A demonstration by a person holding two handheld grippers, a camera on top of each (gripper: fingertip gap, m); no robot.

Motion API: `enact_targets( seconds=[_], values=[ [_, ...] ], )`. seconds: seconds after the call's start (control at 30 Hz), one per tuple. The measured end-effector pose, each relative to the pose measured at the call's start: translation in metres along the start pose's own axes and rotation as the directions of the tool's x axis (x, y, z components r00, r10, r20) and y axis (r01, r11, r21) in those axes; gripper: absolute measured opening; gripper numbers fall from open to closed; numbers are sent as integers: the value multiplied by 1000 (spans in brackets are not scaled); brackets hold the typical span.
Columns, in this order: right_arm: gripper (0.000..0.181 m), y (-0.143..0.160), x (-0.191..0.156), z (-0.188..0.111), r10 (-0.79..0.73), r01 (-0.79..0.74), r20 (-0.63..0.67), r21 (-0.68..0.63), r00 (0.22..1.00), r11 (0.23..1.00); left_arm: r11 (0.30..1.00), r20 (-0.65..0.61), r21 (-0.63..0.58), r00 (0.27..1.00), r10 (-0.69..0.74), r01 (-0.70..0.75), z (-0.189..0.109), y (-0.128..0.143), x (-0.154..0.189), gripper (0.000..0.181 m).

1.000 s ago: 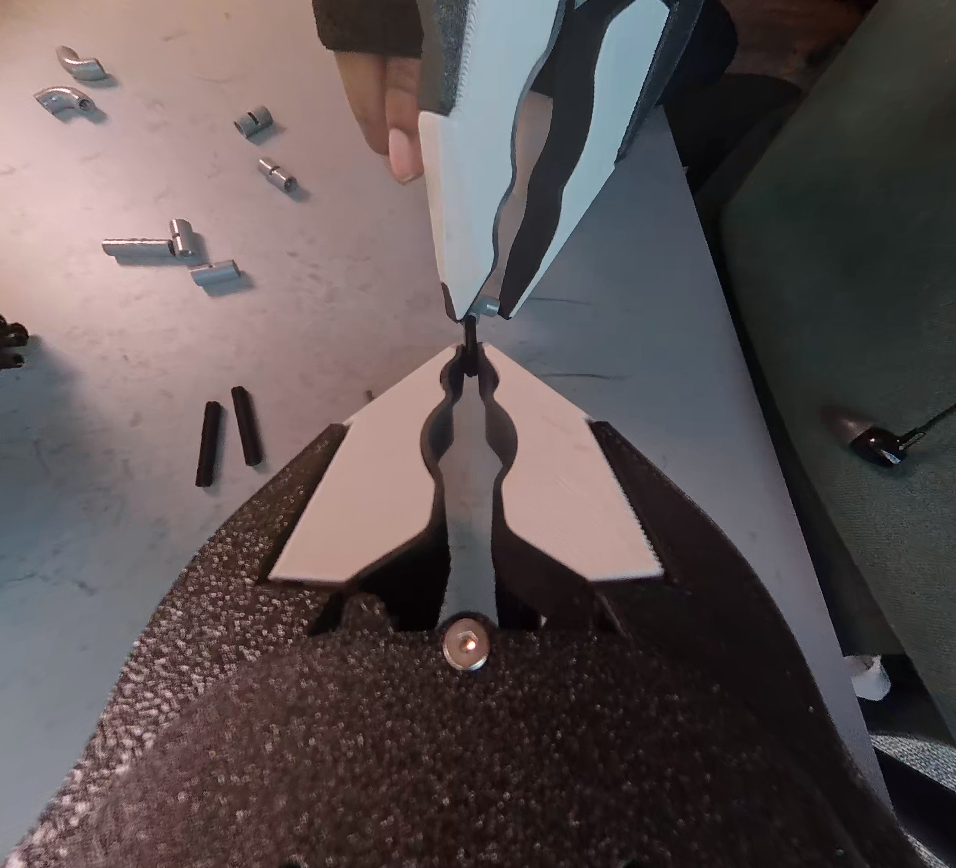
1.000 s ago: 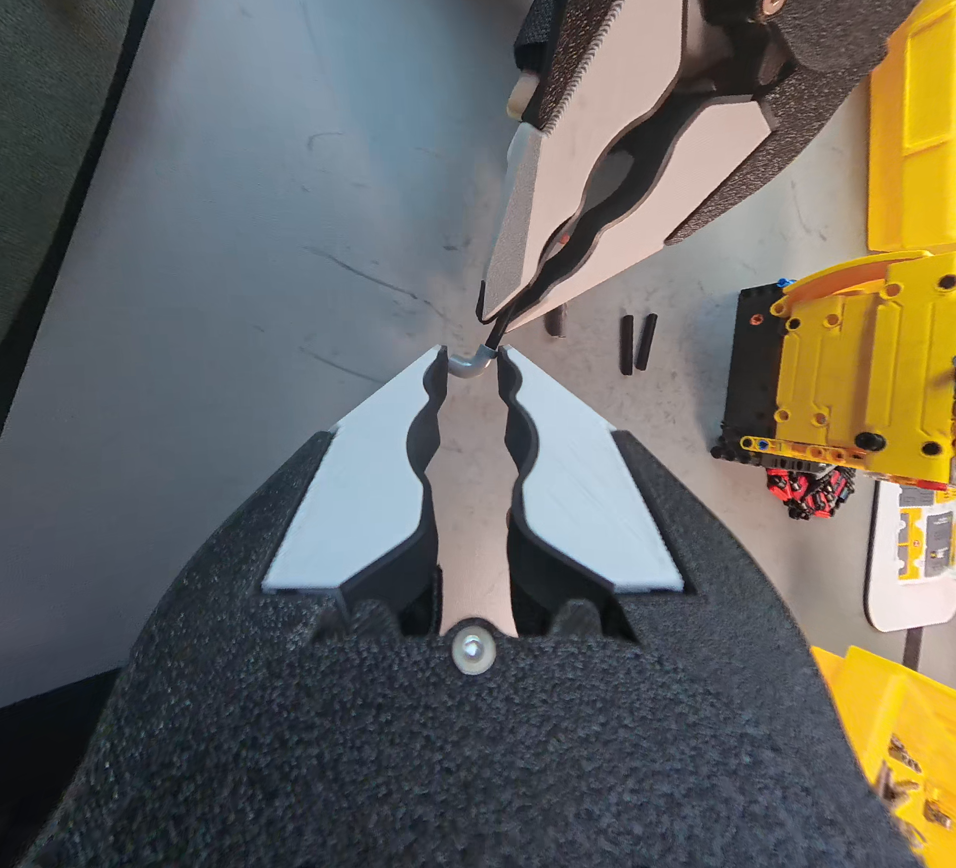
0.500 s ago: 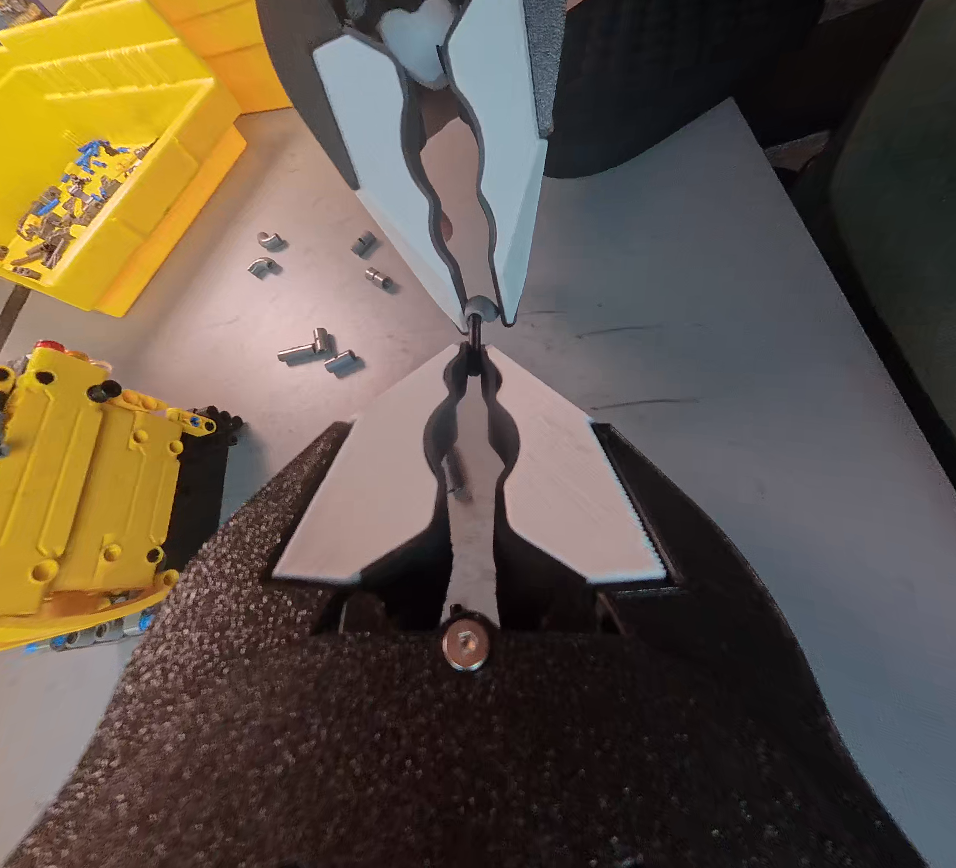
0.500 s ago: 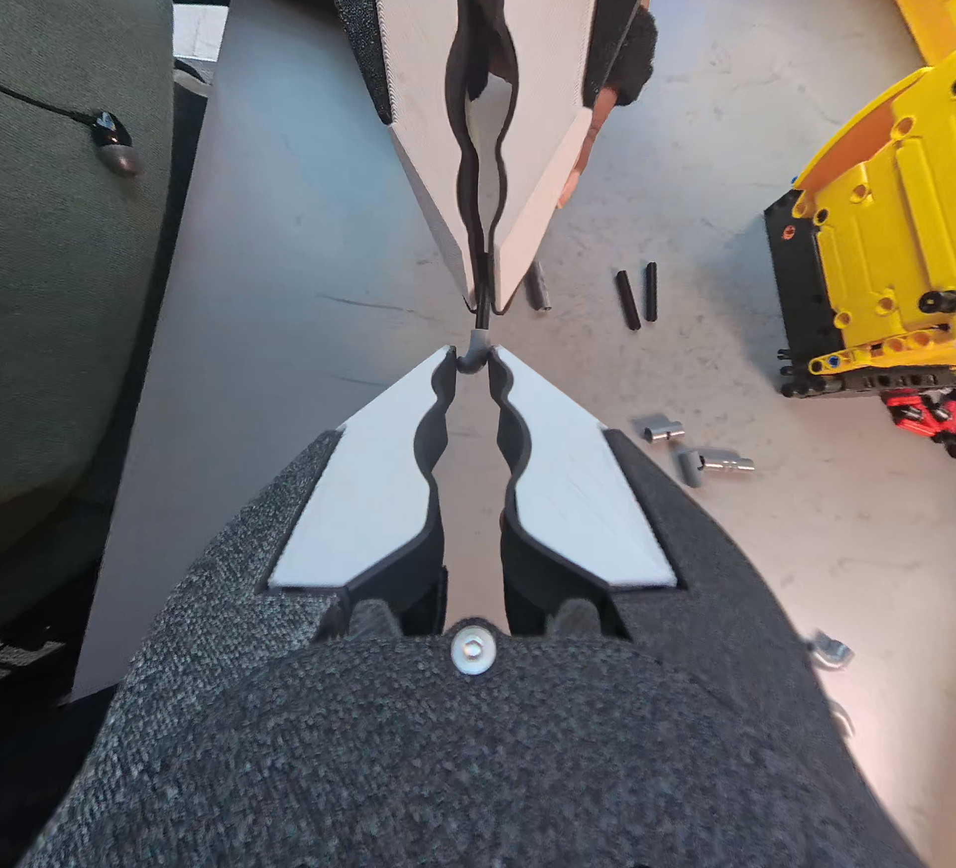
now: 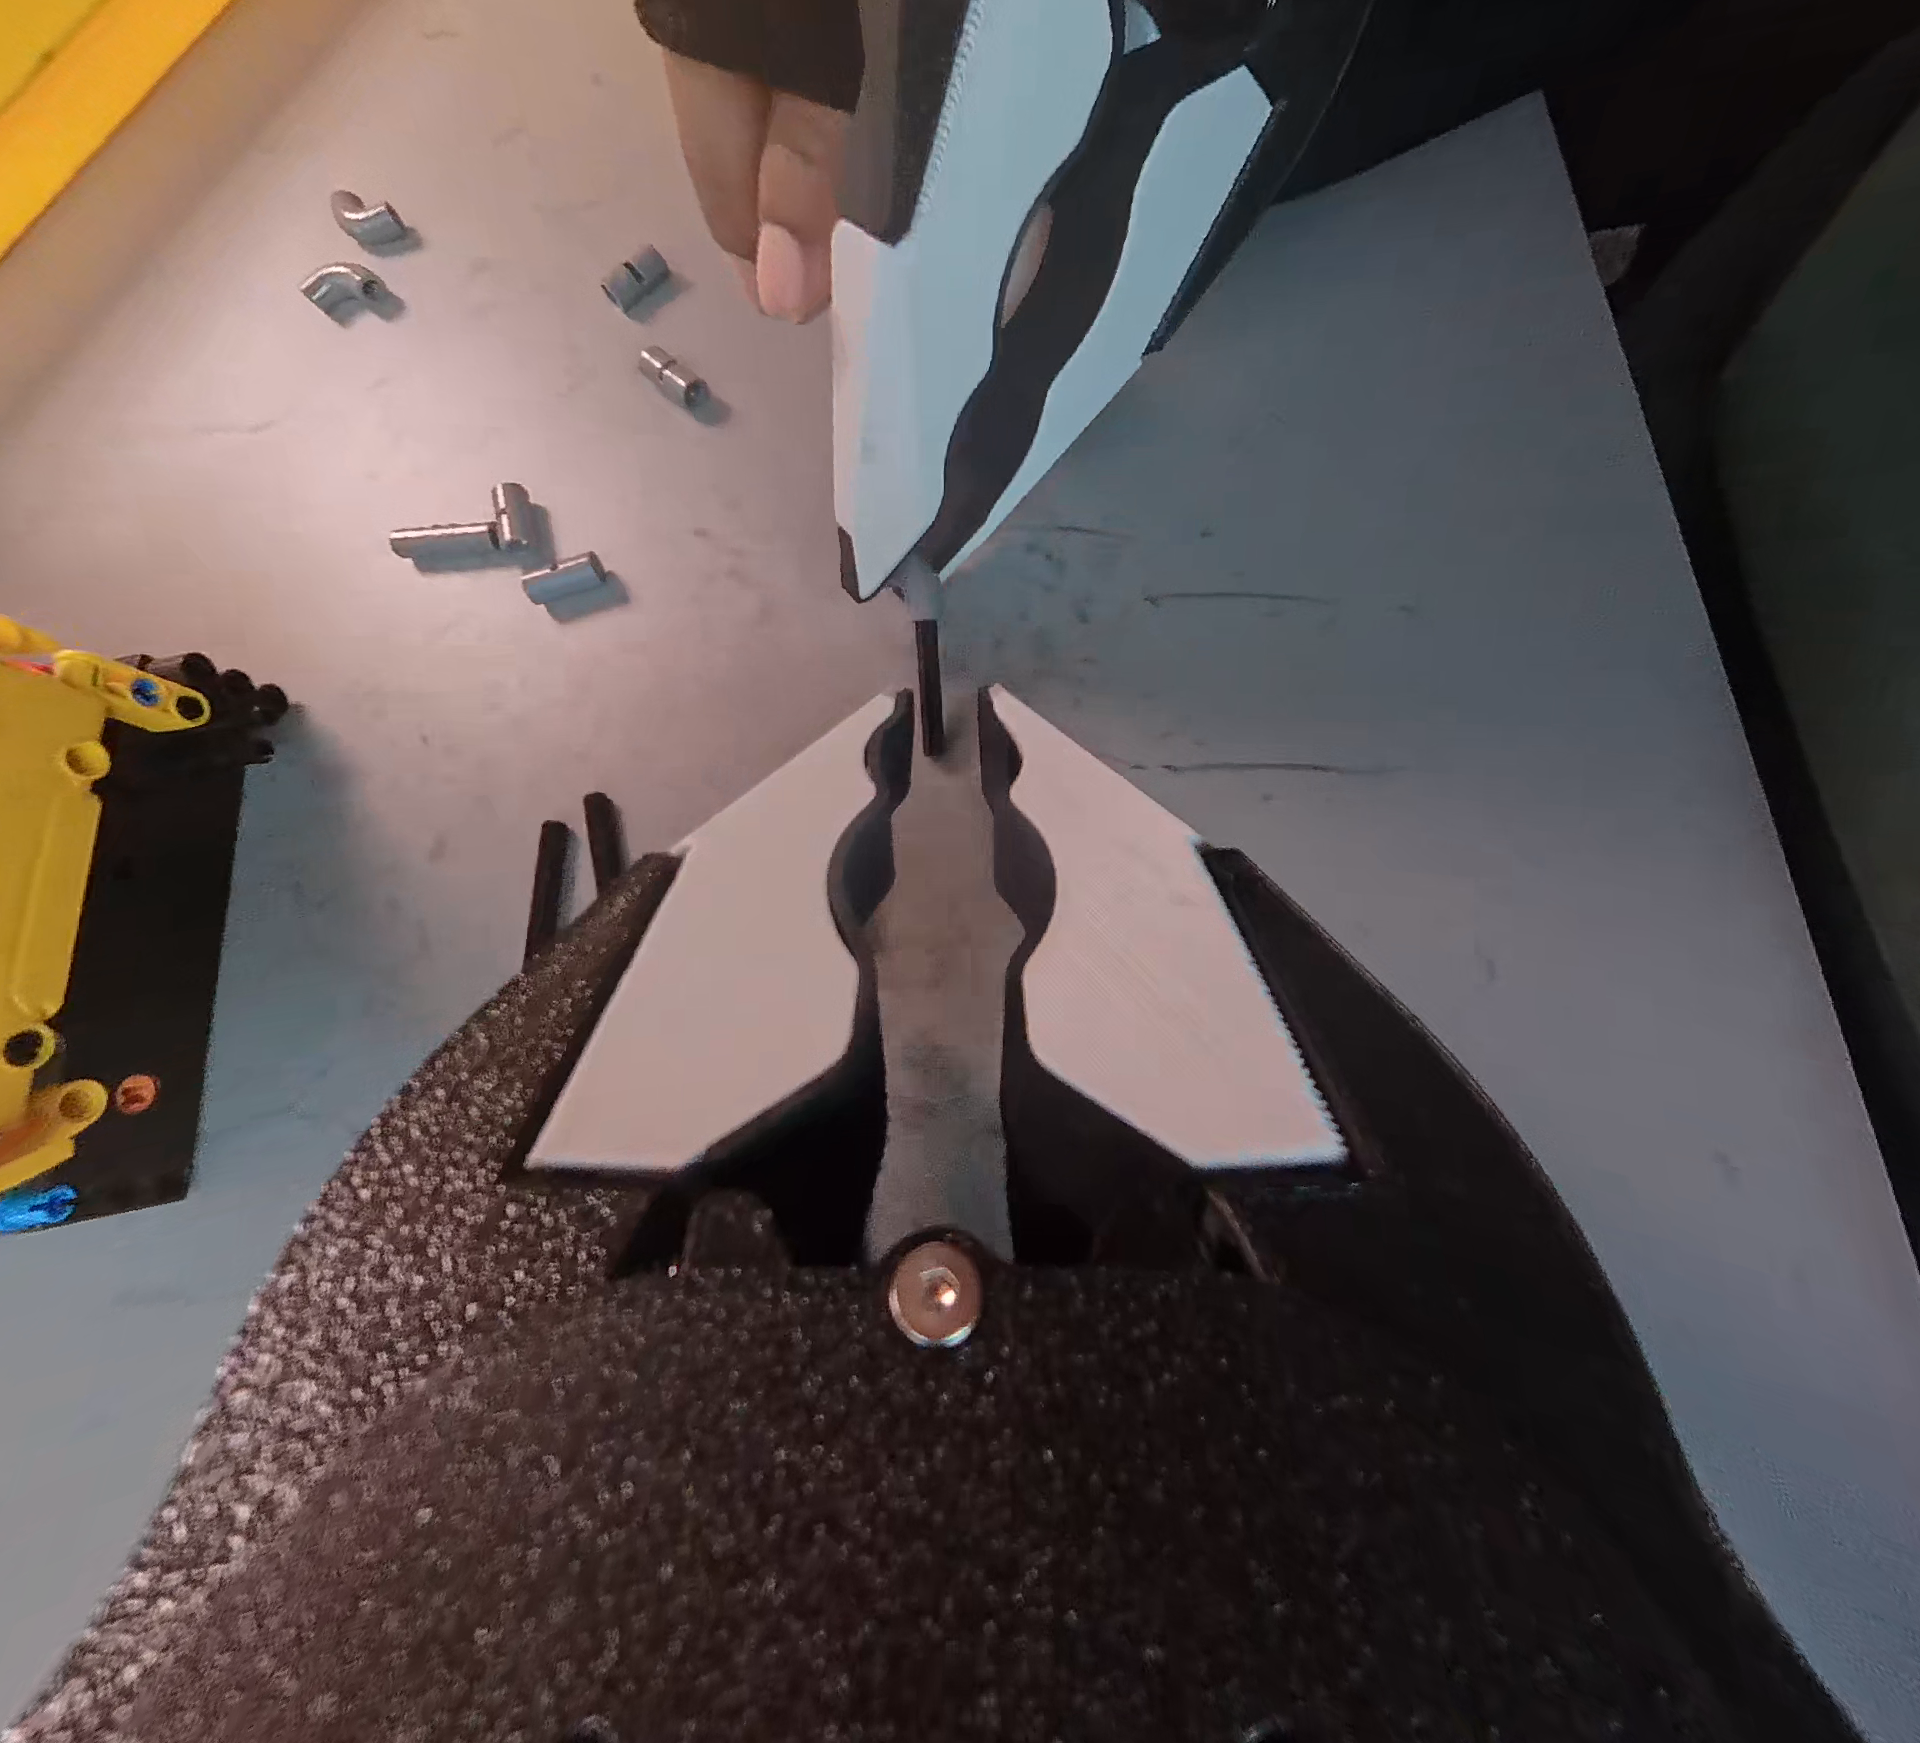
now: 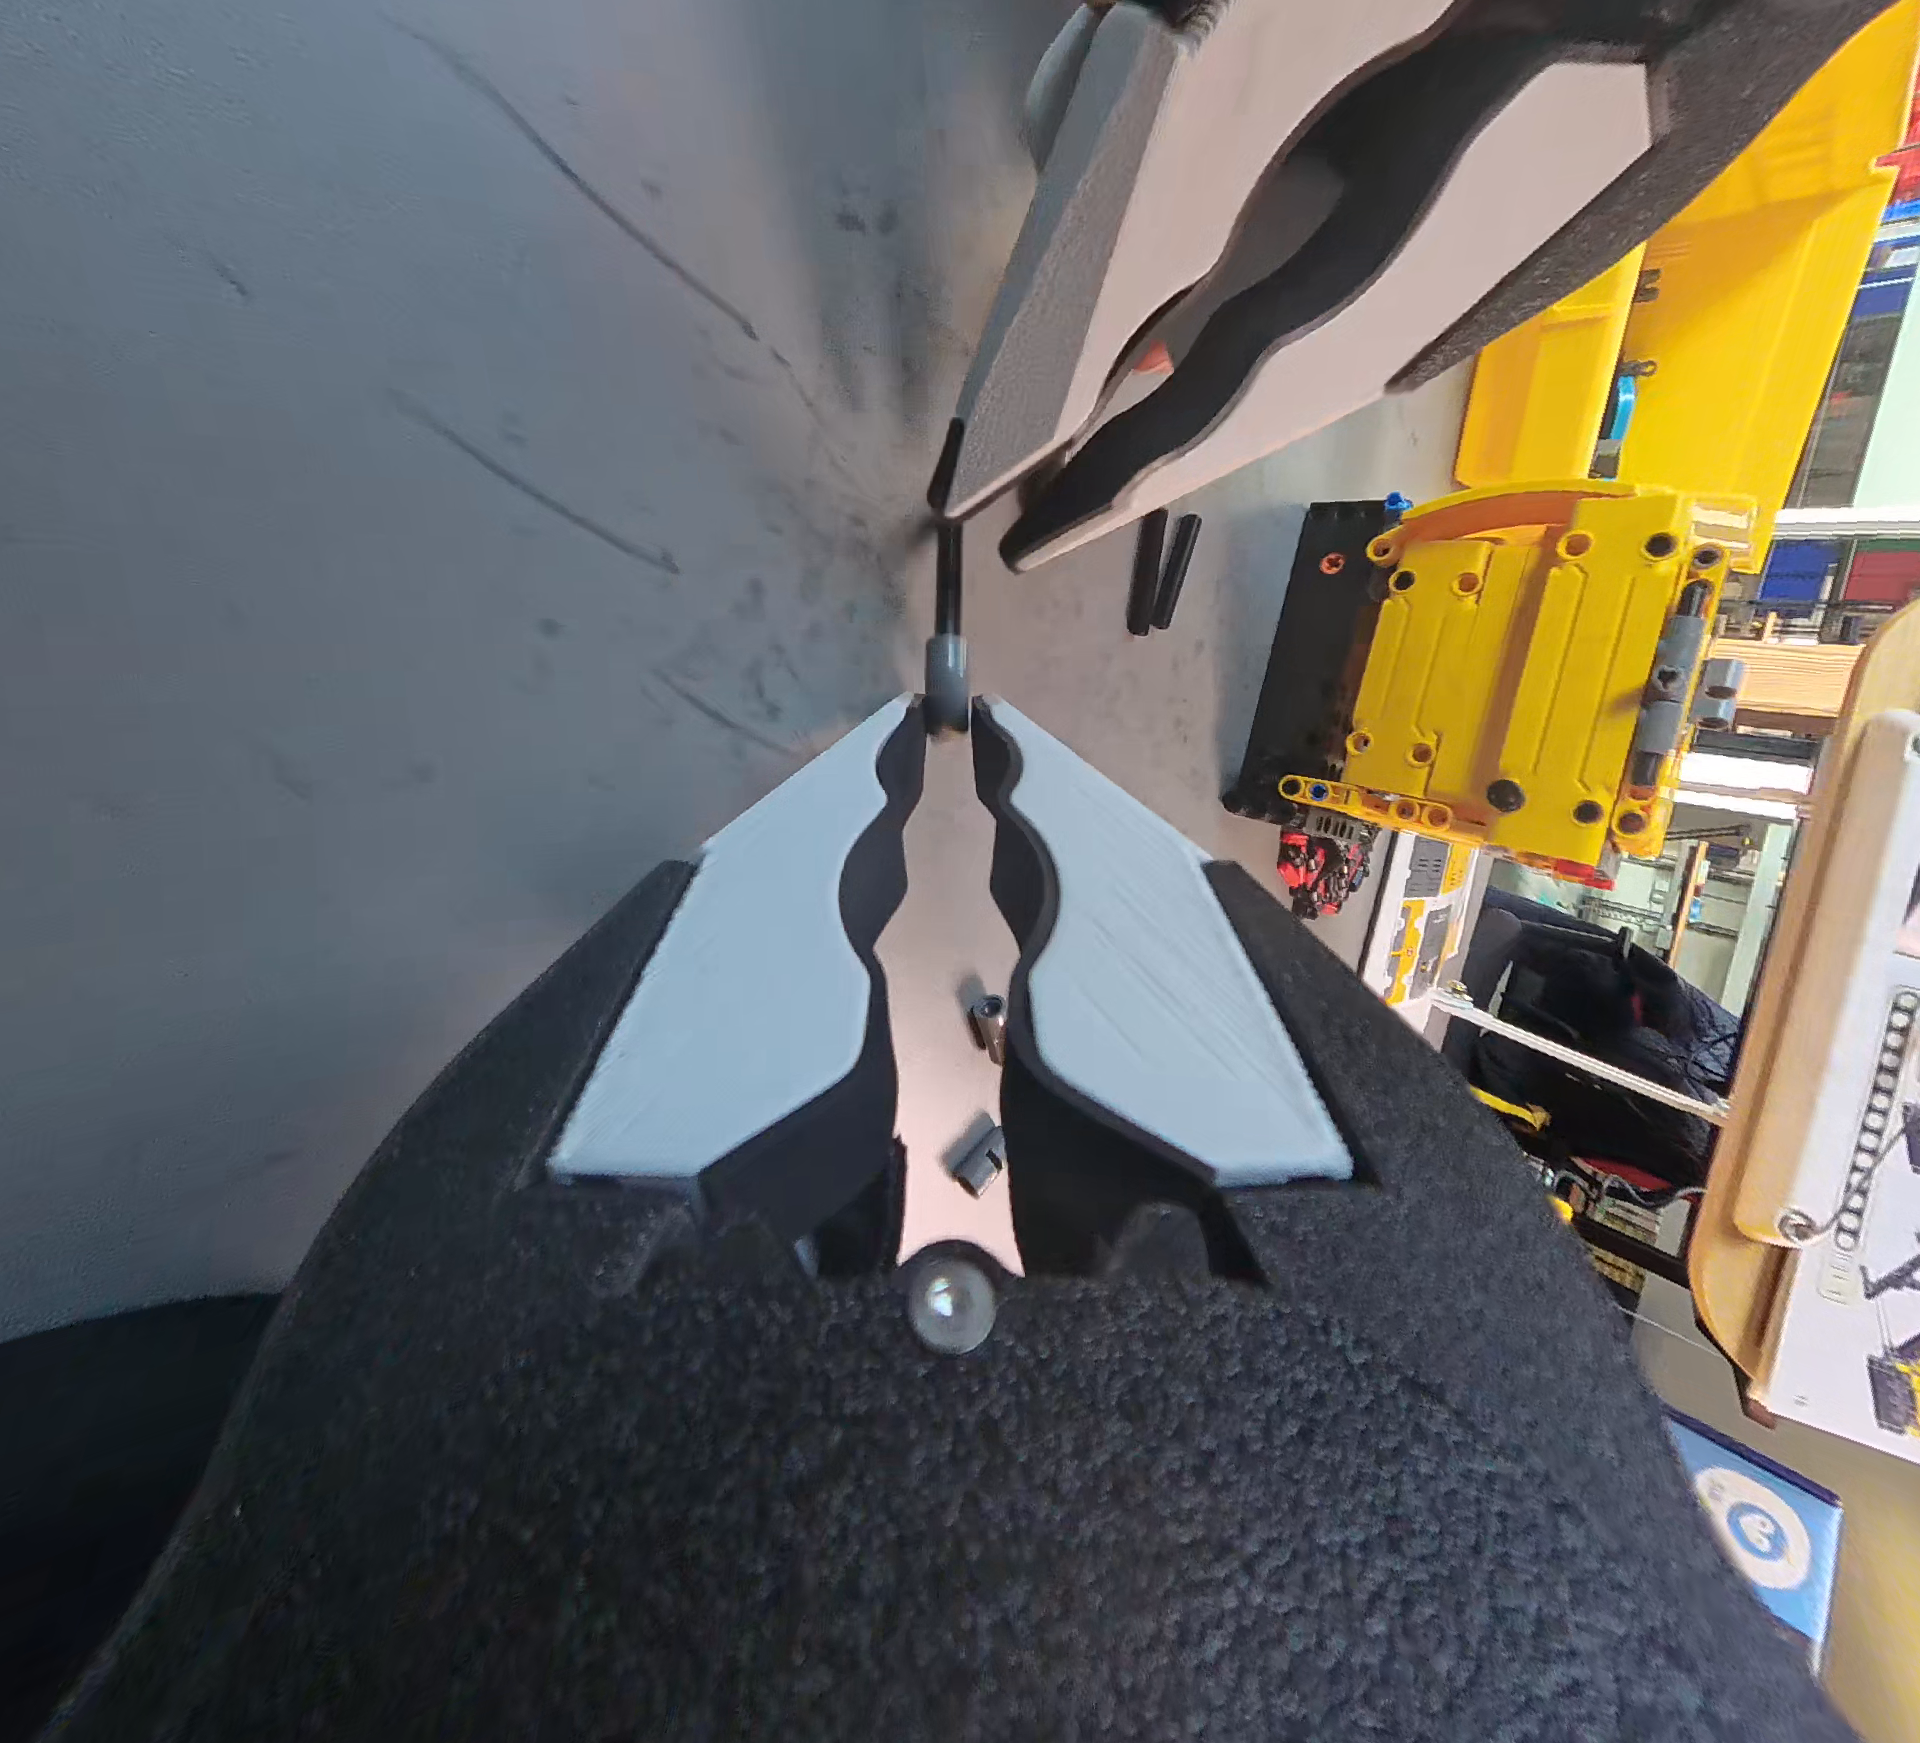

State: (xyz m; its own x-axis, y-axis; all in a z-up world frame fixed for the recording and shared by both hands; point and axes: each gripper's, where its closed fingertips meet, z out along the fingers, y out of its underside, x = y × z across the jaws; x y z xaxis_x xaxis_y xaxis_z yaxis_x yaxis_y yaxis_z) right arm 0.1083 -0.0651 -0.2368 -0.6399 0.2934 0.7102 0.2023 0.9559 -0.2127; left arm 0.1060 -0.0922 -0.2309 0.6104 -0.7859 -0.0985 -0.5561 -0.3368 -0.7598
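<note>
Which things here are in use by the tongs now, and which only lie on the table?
In use:
- right tongs, shut on the grey elbow connector
- black rod, plugged into that connector
- left tongs, open, tips either side of the rod

Lying about:
- loose grey connectors
- two black rods
- yellow brick model
- yellow bin
</note>
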Motion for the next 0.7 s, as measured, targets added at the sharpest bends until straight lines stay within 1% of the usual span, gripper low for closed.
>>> enact_targets(
  seconds=[0.1, 0.17, 0.23, 0.27, 0.3, 0.33, 0.4, 0.43, 0.47, 0.5, 0.57, 0.63, 0.7],
  values=[
    [8, -2, -1, 0, -29, 29, 0, 10, 1000, 1000, 999, 21, -46, 1000, 1, 0, 7, 4, -2, 2],
    [9, -2, -1, -1, -29, 29, 6, 18, 1000, 999, 999, 16, -53, 1000, 2, -1, 8, 3, -1, 2],
    [14, 0, -1, -4, 46, -48, 41, 35, 998, 998, 998, 25, -59, 1000, 3, -1, 9, 4, -1, 2],
    [19, 2, -1, -6, 123, -126, 81, 42, 989, 991, 998, 25, -64, 1000, 2, 0, 10, 4, 0, 1],
    [24, 3, -3, -10, 221, -229, 138, 47, 966, 972, 998, 24, -66, 1000, 1, 0, 10, 4, 1, 0],
    [27, 3, -4, -15, 329, -345, 207, 50, 922, 937, 998, 30, -68, 1000, 2, 0, 10, 4, 0, 0],
    [32, -2, -3, -22, 519, -560, 328, 39, 789, 827, 998, 39, -69, 999, 7, -5, 11, 3, 0, 0],
    [34, -3, -3, -21, 578, -625, 366, 14, 729, 780, 998, 39, -67, 999, 9, -6, 12, 2, 1, 0],
    [39, -5, -6, -20, 609, -661, 399, -11, 685, 751, 998, 40, -66, 999, 5, -2, 12, 2, 0, 1],
    [39, -5, -8, -16, 628, -677, 410, -35, 661, 735, 998, 37, -64, 999, -3, 6, 12, 2, 0, 5],
    [35, 0, -13, -6, 635, -663, 403, -86, 659, 744, 999, 30, -41, 999, -20, 22, 6, 0, -2, 9],
    [21, -2, -9, -4, 644, -678, 406, -76, 649, 731, 999, 52, -5, 998, -43, 43, -8, -3, -12, 10],
    [16, 1, -11, -3, 614, -646, 418, -79, 670, 759, 998, 67, -3, 996, -67, 67, -28, 0, -24, 11]
  ],
)
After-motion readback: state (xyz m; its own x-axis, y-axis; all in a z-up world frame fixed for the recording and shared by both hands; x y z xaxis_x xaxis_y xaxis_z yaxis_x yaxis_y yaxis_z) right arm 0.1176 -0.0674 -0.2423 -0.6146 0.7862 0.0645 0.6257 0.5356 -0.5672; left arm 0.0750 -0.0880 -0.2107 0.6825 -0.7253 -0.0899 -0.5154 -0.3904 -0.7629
